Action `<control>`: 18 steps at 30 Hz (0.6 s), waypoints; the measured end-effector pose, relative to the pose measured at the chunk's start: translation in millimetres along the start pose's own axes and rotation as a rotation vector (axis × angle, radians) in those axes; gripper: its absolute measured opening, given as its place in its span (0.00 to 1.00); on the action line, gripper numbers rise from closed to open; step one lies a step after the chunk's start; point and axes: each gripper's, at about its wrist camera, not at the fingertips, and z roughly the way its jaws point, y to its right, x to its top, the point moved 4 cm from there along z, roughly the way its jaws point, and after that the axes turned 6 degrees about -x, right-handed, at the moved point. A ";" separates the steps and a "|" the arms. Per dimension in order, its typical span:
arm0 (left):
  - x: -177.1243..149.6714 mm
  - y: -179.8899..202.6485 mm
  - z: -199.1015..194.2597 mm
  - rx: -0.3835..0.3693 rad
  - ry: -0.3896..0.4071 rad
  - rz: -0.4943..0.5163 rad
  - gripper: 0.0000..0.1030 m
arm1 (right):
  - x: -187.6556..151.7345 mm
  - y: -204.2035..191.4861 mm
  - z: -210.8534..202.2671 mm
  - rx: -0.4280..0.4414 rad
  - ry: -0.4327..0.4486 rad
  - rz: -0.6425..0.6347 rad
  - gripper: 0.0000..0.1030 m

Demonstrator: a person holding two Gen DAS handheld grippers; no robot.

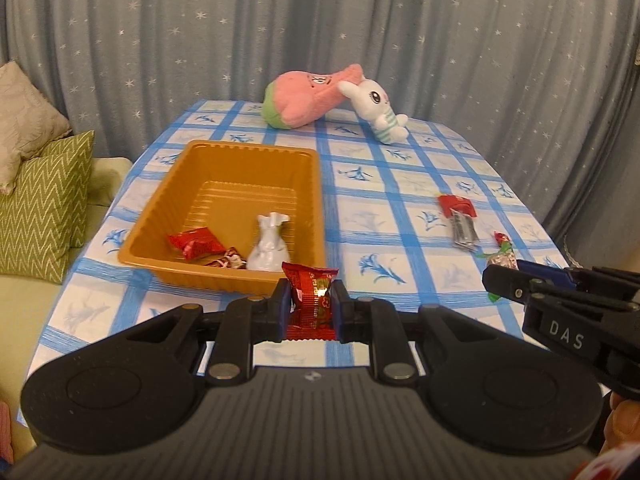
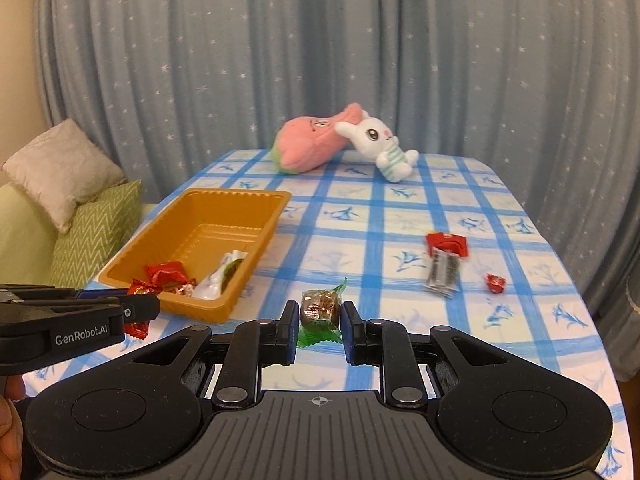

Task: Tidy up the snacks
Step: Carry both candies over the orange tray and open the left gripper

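My left gripper point(image 1: 310, 300) is shut on a red snack packet point(image 1: 311, 300), held just in front of the near rim of the orange tray point(image 1: 224, 280). The tray holds a red packet point(image 1: 195, 242), a small wrapped candy point(image 1: 232, 261) and a white pouch point(image 1: 269, 249). My right gripper point(image 2: 320, 312) is shut on a green-wrapped candy point(image 2: 320, 307), low over the tablecloth to the right of the tray point(image 2: 256, 256). On the table to the right lie a red-and-silver bar packet point(image 2: 443, 264) and a small red candy point(image 2: 495, 282).
A pink plush point(image 1: 308, 96) and a white bunny plush point(image 1: 380, 110) lie at the table's far edge. Green and beige cushions point(image 1: 44, 200) sit on a sofa to the left. A starred grey curtain hangs behind. The right gripper shows at right in the left wrist view point(image 1: 504, 276).
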 end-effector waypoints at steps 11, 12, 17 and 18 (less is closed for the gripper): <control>10.3 -35.1 2.4 0.030 0.008 -0.030 0.18 | 6.4 -30.2 19.9 0.046 -0.016 -0.041 0.21; 11.9 -38.9 3.3 0.033 0.008 -0.033 0.18 | 8.3 -32.7 22.7 0.052 -0.017 -0.043 0.21; 22.0 -58.4 11.8 0.044 0.004 -0.039 0.18 | 17.5 -49.4 38.3 0.077 -0.018 -0.057 0.21; 24.1 -62.2 14.3 0.045 0.003 -0.038 0.18 | 19.4 -52.7 42.2 0.082 -0.019 -0.060 0.21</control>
